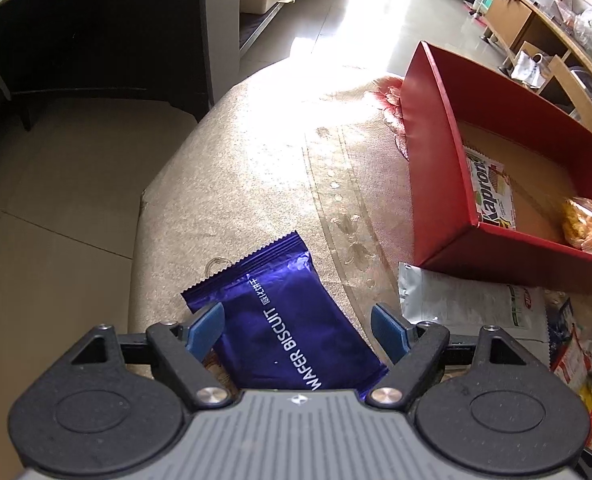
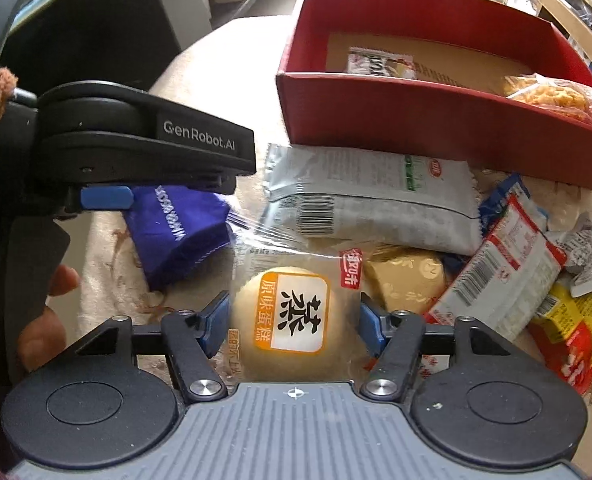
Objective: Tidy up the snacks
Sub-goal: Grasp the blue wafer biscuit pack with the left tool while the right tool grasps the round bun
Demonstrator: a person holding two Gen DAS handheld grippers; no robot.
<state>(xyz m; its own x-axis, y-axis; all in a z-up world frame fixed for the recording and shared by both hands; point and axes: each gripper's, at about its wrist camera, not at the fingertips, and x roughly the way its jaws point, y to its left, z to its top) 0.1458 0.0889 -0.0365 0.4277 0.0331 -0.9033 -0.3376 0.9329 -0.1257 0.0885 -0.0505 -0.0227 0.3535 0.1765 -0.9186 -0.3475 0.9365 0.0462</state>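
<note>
My left gripper (image 1: 298,330) is open around a purple wafer biscuit packet (image 1: 284,320) that lies on the beige tablecloth; the fingers do not press it. It also shows in the right wrist view (image 2: 176,228) under the left gripper body (image 2: 144,140). My right gripper (image 2: 294,322) stands open on either side of a round steamed cake in clear wrap (image 2: 296,316). A red box (image 1: 436,184) at the right holds a white wafer pack (image 1: 492,192) and an orange snack bag (image 1: 588,224); the box also shows in the right wrist view (image 2: 416,116).
A pile of snacks lies in front of the box: a silver packet (image 2: 372,196), a gold packet (image 2: 408,276), a white-red packet (image 2: 500,264), a yellow-red packet (image 2: 572,332). The table edge (image 1: 144,216) drops to the floor on the left. Shelves stand behind.
</note>
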